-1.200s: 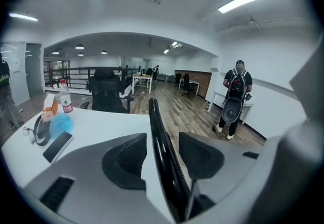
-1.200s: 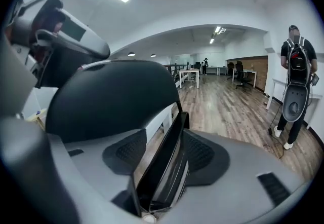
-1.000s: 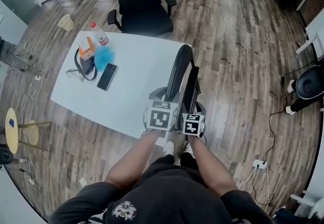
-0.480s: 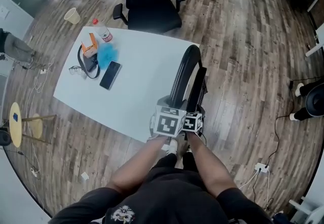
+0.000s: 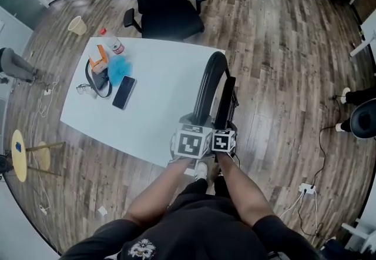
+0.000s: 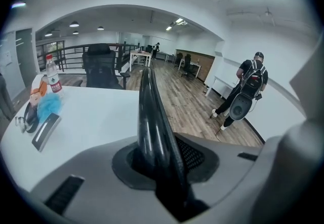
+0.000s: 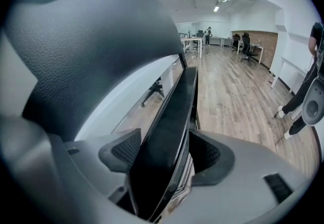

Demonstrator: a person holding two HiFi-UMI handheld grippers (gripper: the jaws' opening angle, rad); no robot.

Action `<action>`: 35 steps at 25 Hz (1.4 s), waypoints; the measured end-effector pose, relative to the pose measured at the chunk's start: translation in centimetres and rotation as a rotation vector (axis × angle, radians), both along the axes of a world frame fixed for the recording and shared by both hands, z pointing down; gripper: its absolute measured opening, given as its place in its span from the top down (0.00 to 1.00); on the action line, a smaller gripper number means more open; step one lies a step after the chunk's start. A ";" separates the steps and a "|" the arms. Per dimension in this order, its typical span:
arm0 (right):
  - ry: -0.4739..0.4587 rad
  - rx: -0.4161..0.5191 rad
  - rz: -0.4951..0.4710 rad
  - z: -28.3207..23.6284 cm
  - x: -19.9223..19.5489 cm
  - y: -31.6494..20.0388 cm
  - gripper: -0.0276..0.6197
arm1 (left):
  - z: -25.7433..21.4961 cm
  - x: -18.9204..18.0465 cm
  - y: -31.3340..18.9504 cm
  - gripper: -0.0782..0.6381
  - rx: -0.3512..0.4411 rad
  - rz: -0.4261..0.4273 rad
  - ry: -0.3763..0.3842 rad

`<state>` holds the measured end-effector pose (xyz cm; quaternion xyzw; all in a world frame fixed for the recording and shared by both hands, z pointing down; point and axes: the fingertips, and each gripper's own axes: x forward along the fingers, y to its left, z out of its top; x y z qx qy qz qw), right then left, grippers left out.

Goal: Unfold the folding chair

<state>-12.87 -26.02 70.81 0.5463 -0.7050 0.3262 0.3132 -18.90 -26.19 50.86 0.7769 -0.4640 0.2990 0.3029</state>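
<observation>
A black folding chair (image 5: pixel 207 85) stands folded against the white table's right edge. Its curved back frame (image 6: pixel 149 111) runs up between the pads of my left gripper (image 6: pixel 162 162). Those jaws are closing and both pads touch the tube. The chair's flat seat panel (image 7: pixel 174 111) sits between the pads of my right gripper (image 7: pixel 167 157), with a gap showing at the right pad. In the head view the left gripper (image 5: pixel 197 122) and the right gripper (image 5: pixel 222 129) sit side by side on the chair's near end.
The white table (image 5: pixel 158 106) carries a phone (image 5: pixel 124 92), a bottle (image 5: pixel 111 41) and a dark bag. A black office chair (image 5: pixel 161 0) stands behind it. A yellow stool (image 5: pixel 17 147) is at the left, a person (image 5: pixel 358 117) at the right, and a power strip (image 5: pixel 305 188) lies on the wooden floor.
Both grippers have sunk onto the folded chair's near end, and their marker cubes have come closer together. The chair itself stands as before.
</observation>
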 end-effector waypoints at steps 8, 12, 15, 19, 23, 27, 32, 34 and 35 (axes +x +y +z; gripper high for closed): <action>-0.046 -0.009 0.031 0.1 2.0 0.7 0.50 | -0.2 1.1 0.7 0.73 0.001 0.086 0.016; -0.049 -0.012 0.041 -0.1 4.5 1.0 0.49 | -0.5 2.4 0.9 0.72 0.004 0.113 0.029; -0.077 -0.016 0.048 -0.1 6.2 1.6 0.49 | -0.6 3.0 1.4 0.72 0.009 0.135 0.021; -0.101 -0.032 0.043 0.2 9.7 2.5 0.49 | -0.3 3.9 1.6 0.72 0.001 0.129 0.013; -0.143 -0.015 0.008 0.2 13.4 3.4 0.49 | 0.2 4.4 1.7 0.72 -0.009 0.080 0.010; -0.239 -0.026 0.000 1.0 17.3 4.3 0.49 | 0.8 5.8 1.7 0.71 -0.009 0.027 -0.007; -0.359 -0.047 0.064 2.9 22.8 5.1 0.48 | 2.0 8.0 2.2 0.71 -0.026 0.015 -0.063; -0.402 -0.070 0.104 4.0 25.4 5.5 0.46 | 2.8 8.7 2.3 0.71 -0.038 0.010 -0.080; -0.433 -0.079 0.134 4.6 26.7 5.7 0.45 | 3.2 9.2 2.4 0.71 -0.045 0.007 -0.085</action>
